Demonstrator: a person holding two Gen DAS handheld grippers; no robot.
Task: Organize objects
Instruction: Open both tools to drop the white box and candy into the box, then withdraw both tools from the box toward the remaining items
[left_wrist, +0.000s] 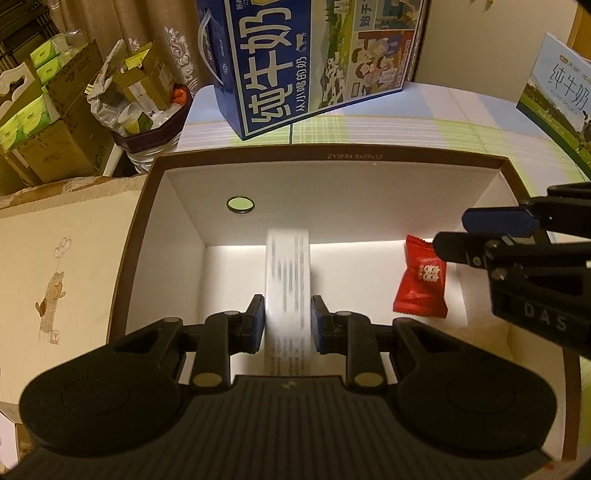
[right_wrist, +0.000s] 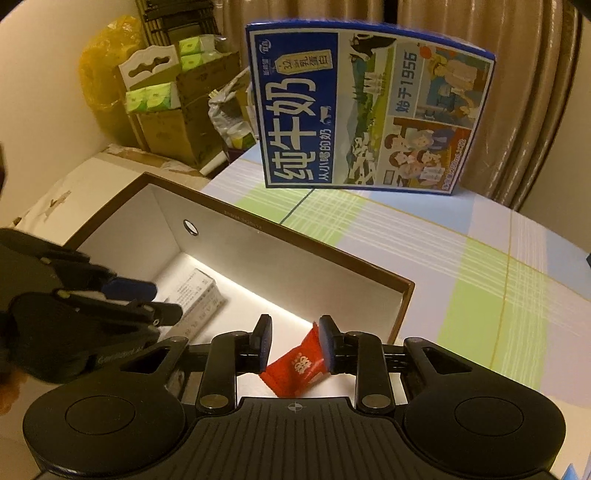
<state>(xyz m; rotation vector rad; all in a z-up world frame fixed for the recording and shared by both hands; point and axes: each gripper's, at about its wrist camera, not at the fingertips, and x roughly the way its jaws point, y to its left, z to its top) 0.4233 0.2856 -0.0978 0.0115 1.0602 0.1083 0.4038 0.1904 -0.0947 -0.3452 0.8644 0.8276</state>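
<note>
A brown-rimmed box (left_wrist: 332, 157) with a white inside sits on the table; it also shows in the right wrist view (right_wrist: 317, 247). My left gripper (left_wrist: 287, 325) is inside it, its jaws against the sides of a white printed carton (left_wrist: 288, 280), which looks blurred. The carton (right_wrist: 199, 299) rests on the box floor in the right wrist view. A red candy packet (left_wrist: 421, 284) lies on the box floor at the right. My right gripper (right_wrist: 295, 343) is open over the packet (right_wrist: 295, 369), its jaws either side without touching. The right gripper also shows in the left wrist view (left_wrist: 476, 236).
A blue milk carton box (left_wrist: 295, 62) stands on the checked tablecloth (right_wrist: 480, 266) behind the brown box. A second milk box (left_wrist: 557, 99) stands at the far right. Cardboard boxes (left_wrist: 44, 122) and a full bin (left_wrist: 147, 122) crowd the floor at left.
</note>
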